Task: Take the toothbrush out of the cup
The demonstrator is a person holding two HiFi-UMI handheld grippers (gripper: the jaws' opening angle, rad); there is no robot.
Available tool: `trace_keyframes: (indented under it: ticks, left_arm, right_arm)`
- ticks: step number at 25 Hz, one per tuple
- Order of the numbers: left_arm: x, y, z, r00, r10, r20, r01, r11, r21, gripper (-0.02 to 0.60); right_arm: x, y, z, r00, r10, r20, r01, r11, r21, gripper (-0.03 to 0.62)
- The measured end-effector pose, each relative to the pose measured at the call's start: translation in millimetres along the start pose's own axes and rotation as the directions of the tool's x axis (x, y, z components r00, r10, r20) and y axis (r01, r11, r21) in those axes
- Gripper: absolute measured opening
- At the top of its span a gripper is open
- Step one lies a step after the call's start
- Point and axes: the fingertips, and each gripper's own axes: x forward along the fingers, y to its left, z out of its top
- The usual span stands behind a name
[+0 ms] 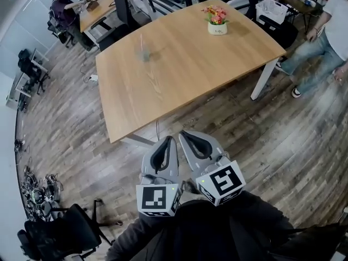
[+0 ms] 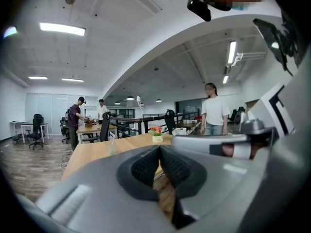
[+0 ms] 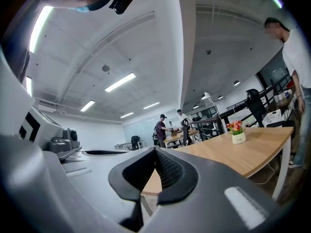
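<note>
A clear cup (image 1: 144, 53) with a thin toothbrush (image 1: 142, 40) standing in it sits on the far left part of the wooden table (image 1: 185, 75). In the left gripper view the cup (image 2: 112, 148) shows small and blurred on the table top. Both grippers are held side by side over the floor, short of the table's near edge and well away from the cup. My left gripper (image 1: 172, 139) is shut with nothing in it, its tips meeting (image 2: 159, 147). My right gripper (image 1: 182, 134) is also shut and empty (image 3: 155, 150). The right gripper view does not show the cup.
A white pot of flowers (image 1: 217, 22) stands at the table's far right. One person stands by the table's right end (image 1: 325, 37); another is at a far desk (image 1: 64, 8). A white basket (image 1: 271, 8) sits behind. Office chairs (image 1: 60, 230) and cables line the left.
</note>
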Motion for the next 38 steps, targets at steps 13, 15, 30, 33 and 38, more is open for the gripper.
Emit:
trace_keyframes:
  ticks: [13, 15, 30, 33, 38]
  left_arm:
    - [46.0, 33.5, -3.0, 1.000, 0.027, 0.012, -0.026, 0.999, -0.037, 0.008]
    - [56.2, 43.1, 1.6, 0.999, 0.029, 0.019, -0.028, 0.999, -0.046, 0.008]
    - [121.1, 149.1, 2.6, 0.997, 0.052, 0.062, -0.044, 0.991, -0.126, 0.008]
    - [130.3, 174.9, 2.5, 0.995, 0.070, 0.072, -0.060, 0.988, -0.143, 0.008]
    - [143.1, 215.9, 6.4, 0.992, 0.088, 0.090, -0.072, 0.983, -0.168, 0.008]
  right_arm:
    - [45.5, -30.5, -8.4, 0.999, 0.003, -0.037, -0.004, 1.000, -0.021, 0.002]
    - [57.6, -36.0, -5.2, 0.999, -0.004, -0.039, 0.003, 1.000, -0.029, 0.002]
    - [179.7, -43.7, -9.4, 0.995, 0.008, -0.101, -0.017, 0.996, -0.084, 0.002]
    - [207.8, -38.6, -10.9, 0.993, 0.028, -0.115, -0.040, 0.994, -0.099, 0.002]
    - [252.0, -29.8, -7.9, 0.991, 0.044, -0.127, -0.059, 0.991, -0.121, 0.002]
